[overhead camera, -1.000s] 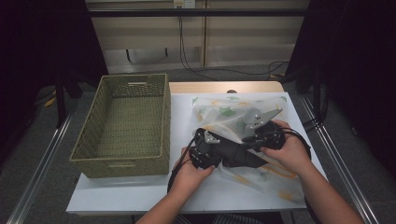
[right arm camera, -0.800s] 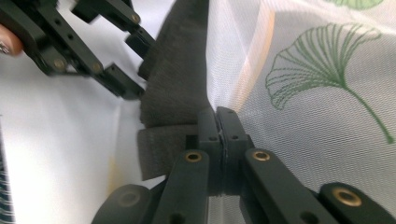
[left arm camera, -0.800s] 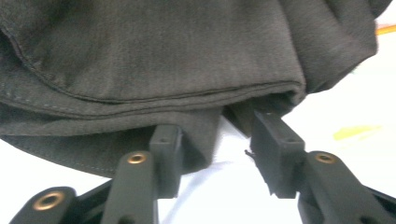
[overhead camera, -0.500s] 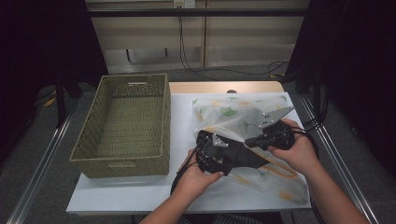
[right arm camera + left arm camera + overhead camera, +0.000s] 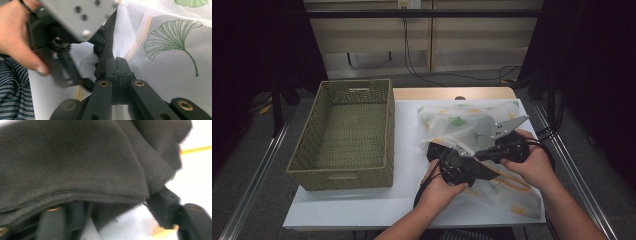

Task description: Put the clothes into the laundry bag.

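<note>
A white mesh bag (image 5: 472,125) printed with green leaves lies on the table's right half. My right gripper (image 5: 482,154) points left and is shut on the bag's dark edge (image 5: 107,50), its jaws pressed together (image 5: 117,66). My left gripper (image 5: 484,172) reaches rightward into the bag's mouth, pushed against a black garment (image 5: 434,150). That dark cloth (image 5: 75,165) drapes over the left jaws and hides the pads. The left jaws have just been closing, with cloth around them. The left hand and its gripper (image 5: 62,52) sit close beside the right jaws.
A woven green basket (image 5: 307,150) stands empty on the table's left half, beside the bag. The white table (image 5: 362,205) has bare room in front of the basket. Cables trail from both grippers toward the front edge.
My left hand and gripper have slid to the right and nearer the front, deeper toward the bag's mouth with the black cloth. The right gripper has stayed where it was, still pinching the bag's edge.
</note>
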